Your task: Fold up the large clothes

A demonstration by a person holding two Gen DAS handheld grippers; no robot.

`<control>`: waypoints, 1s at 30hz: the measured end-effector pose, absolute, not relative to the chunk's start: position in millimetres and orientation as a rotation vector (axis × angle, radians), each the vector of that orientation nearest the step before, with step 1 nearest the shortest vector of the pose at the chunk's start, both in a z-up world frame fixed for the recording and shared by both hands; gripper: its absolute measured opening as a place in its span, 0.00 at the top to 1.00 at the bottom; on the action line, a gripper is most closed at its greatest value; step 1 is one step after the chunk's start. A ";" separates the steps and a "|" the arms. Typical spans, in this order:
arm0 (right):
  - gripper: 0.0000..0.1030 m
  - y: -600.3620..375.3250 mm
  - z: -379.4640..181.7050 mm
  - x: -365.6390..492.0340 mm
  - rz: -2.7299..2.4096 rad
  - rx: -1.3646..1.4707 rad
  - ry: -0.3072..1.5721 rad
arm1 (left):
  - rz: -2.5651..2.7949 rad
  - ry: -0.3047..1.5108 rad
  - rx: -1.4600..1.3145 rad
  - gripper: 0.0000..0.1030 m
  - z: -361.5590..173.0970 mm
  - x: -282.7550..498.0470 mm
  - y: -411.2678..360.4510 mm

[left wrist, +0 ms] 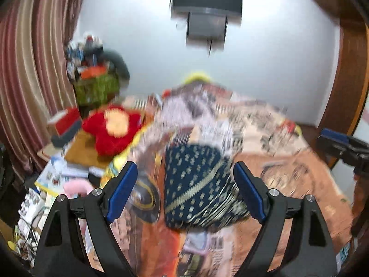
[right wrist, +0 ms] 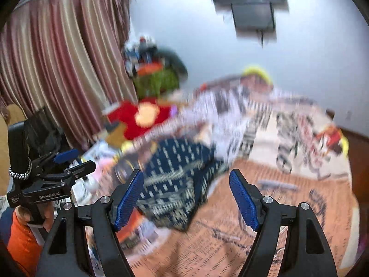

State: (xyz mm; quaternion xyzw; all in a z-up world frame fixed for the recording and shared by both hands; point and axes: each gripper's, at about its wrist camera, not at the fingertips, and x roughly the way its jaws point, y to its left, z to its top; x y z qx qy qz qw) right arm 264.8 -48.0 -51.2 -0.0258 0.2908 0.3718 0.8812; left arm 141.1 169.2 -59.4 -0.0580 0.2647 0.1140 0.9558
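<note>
Navy patterned garment (left wrist: 196, 184) is seen bunched on the bed (left wrist: 288, 175), just ahead of and between the fingers of the left tool (left wrist: 185, 191), ahead-left of the right tool (right wrist: 186, 196). Both tools are held wide, empty, angled forward above the bed, judged ready for a grasp. Frames are blurred.

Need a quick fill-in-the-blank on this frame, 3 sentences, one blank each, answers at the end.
1. The left claw and the right claw both have their jaws ____.
2. The navy garment with pale dots lies on the ____.
3. The plush toy left of the bedspread is mostly ____.

Missing words: open; bed; red
</note>
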 end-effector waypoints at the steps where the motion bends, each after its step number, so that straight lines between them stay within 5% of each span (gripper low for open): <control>1: 0.27 -50.2 -39.9 255.5 0.777 -0.048 0.567 | 0.227 0.502 -0.114 0.17 -48.3 133.6 165.3; 17: 0.25 -77.8 37.0 118.4 0.760 0.005 0.152 | 0.214 0.165 -0.063 0.15 21.3 33.6 98.9; 22: 0.14 -85.3 35.8 99.6 0.715 0.006 0.122 | 0.227 0.145 -0.099 0.04 18.7 22.0 98.5; 30: 0.00 -93.3 31.1 90.3 0.667 0.011 0.116 | 0.247 0.157 -0.128 0.03 11.6 14.3 98.7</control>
